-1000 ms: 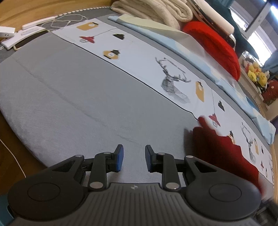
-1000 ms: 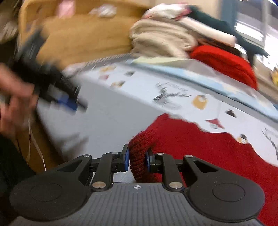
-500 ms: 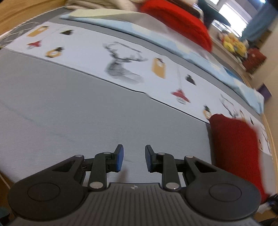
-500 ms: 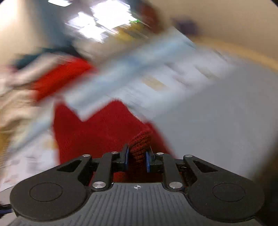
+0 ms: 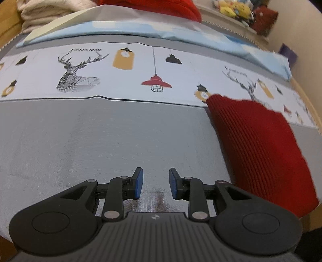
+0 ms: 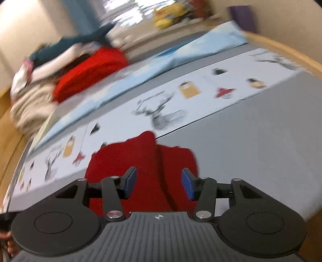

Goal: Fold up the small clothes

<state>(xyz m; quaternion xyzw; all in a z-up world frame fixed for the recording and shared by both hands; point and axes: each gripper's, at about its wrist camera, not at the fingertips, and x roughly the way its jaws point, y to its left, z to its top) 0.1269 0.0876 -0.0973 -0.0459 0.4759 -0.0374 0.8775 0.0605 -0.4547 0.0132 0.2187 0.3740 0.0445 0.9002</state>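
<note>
A small red ribbed knit garment (image 5: 259, 145) lies on the grey mat at the right of the left wrist view. In the right wrist view the garment (image 6: 145, 161) lies just beyond my right gripper (image 6: 159, 184), which is open, its blue pads apart over the cloth, holding nothing. My left gripper (image 5: 154, 185) is open and empty over bare grey mat, left of the garment.
A white printed cloth (image 5: 124, 70) with deer and lamps runs across the mat (image 5: 100, 141). Behind it lie a light blue folded sheet (image 5: 181, 34), a red cushion (image 6: 90, 70) and cream blankets (image 5: 50, 10). The mat's wooden edge (image 6: 291, 54) is at the right.
My right gripper opened and let go of the red garment, which now lies on the mat. My left gripper swung right, so the garment appears nearer its right side.
</note>
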